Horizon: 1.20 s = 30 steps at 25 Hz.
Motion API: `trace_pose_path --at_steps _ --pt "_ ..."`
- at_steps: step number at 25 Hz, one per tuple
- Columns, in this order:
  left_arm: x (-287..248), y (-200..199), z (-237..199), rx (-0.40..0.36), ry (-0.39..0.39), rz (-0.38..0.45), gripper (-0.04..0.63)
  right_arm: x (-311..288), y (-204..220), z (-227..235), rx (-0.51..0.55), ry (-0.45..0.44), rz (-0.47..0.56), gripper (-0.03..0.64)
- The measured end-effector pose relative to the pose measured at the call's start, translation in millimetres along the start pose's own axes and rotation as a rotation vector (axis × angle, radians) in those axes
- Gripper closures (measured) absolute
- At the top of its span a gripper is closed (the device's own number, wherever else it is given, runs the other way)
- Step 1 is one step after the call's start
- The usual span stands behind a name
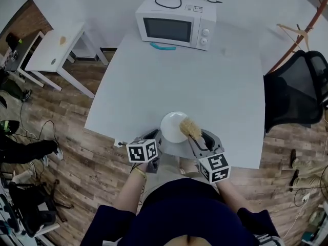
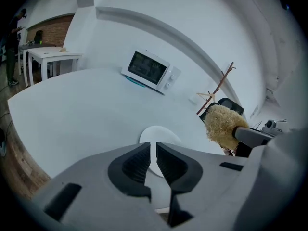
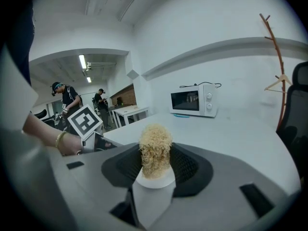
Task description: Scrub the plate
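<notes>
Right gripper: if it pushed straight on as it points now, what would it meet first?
Likely nothing near: its brush aims roughly level over the table, left of the microwave. The plate, in the left gripper, seems left of that line, though depth is unclear.

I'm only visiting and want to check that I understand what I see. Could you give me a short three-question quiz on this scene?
1. What does the right gripper hold? A) a sponge B) a straw-coloured brush C) nothing
2. True or false: the plate lies at the near edge of the table, far from the microwave.
3. Which gripper is closed on the plate's rim?
Key: 1. B. 2. True. 3. The left gripper.
</notes>
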<state>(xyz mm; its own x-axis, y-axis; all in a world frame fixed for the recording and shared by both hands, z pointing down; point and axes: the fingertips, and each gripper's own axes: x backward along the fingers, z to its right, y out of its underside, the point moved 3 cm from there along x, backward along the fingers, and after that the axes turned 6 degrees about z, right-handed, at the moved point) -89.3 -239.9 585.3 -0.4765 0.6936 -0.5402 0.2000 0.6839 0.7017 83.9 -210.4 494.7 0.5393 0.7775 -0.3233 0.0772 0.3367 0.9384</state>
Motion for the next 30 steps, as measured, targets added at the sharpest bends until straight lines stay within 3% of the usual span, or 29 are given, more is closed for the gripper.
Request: trace_pose_path --at_steps 5,8,15,18,30 --pt "-18 8 -12 0.023 0.015 -0.083 0.570 -14 5 3 -0.015 0.001 -0.028 0.448" --pt "-30 11 -14 0.041 0.050 -0.122 0.451 -21 7 6 -0.020 0.004 -0.038 0.448" --pt "-51 13 -19 0.075 0.058 -0.174 0.453 -30 11 9 -0.024 0.008 -0.061 0.448" --pt "-53 13 -25 0.082 0.015 -0.189 0.523 -31 14 11 -0.021 0.008 -0.068 0.448" --pt "-53 13 -24 0.071 0.010 -0.187 0.525 -62 35 22 0.080 0.016 -0.154 0.448"
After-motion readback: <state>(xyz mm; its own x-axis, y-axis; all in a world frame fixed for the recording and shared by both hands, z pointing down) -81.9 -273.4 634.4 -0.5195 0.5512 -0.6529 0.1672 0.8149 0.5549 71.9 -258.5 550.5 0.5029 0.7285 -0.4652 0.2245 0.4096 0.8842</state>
